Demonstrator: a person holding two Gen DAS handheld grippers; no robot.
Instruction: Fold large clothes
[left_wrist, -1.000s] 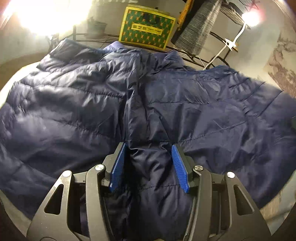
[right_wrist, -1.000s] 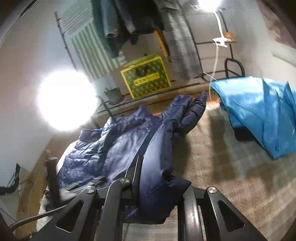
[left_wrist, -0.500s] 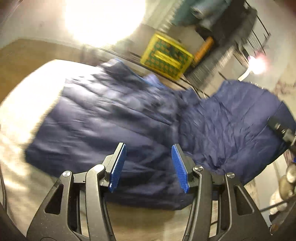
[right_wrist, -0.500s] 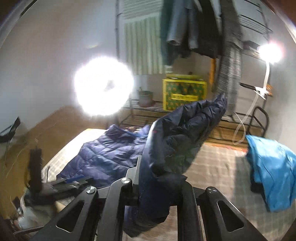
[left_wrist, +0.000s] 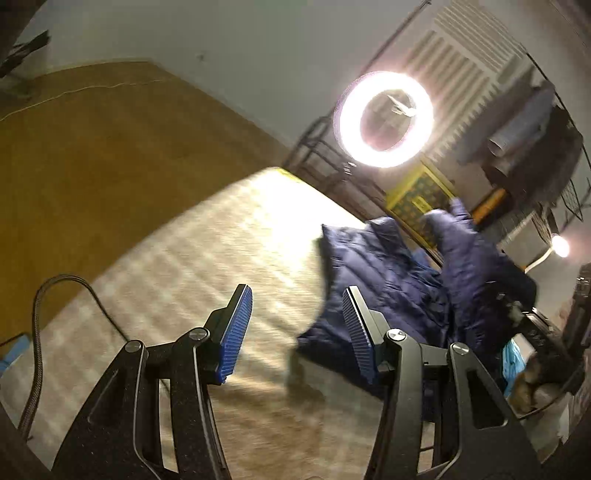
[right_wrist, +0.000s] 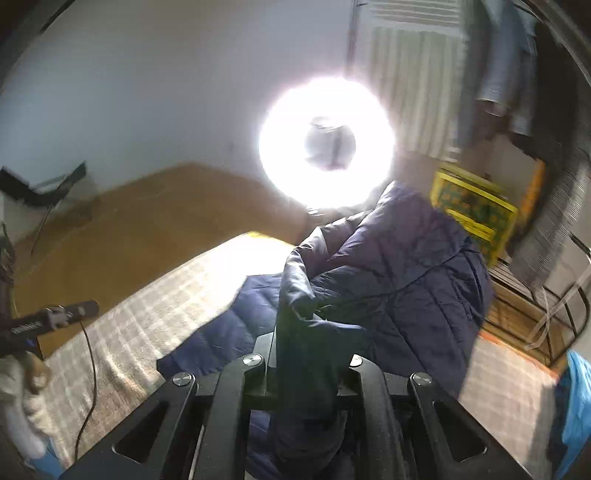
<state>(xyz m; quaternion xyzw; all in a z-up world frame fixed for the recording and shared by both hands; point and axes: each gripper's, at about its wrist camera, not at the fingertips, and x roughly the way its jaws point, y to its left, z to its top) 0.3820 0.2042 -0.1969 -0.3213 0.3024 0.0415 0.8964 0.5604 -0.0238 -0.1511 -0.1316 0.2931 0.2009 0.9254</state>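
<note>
While clamped in the right gripper (right_wrist: 308, 363) and lifted over its own body on the bed (left_wrist: 207, 258), navy jacket (right_wrist: 399, 280) only part-folded, more folds surely ahead; left gripper (left_wrist: 297, 332) agape, empty.

Ahead of you a ring light (right_wrist: 327, 142) glares against the wall, a yellow patterned box (right_wrist: 474, 218) sits on a metal rack (right_wrist: 517, 295), and a checked bedcover (left_wrist: 192, 266) spreads below.

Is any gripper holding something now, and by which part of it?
The right gripper is shut on a bunched fold of the navy puffer jacket; which part cannot be told. The left gripper is open and holds nothing.
</note>
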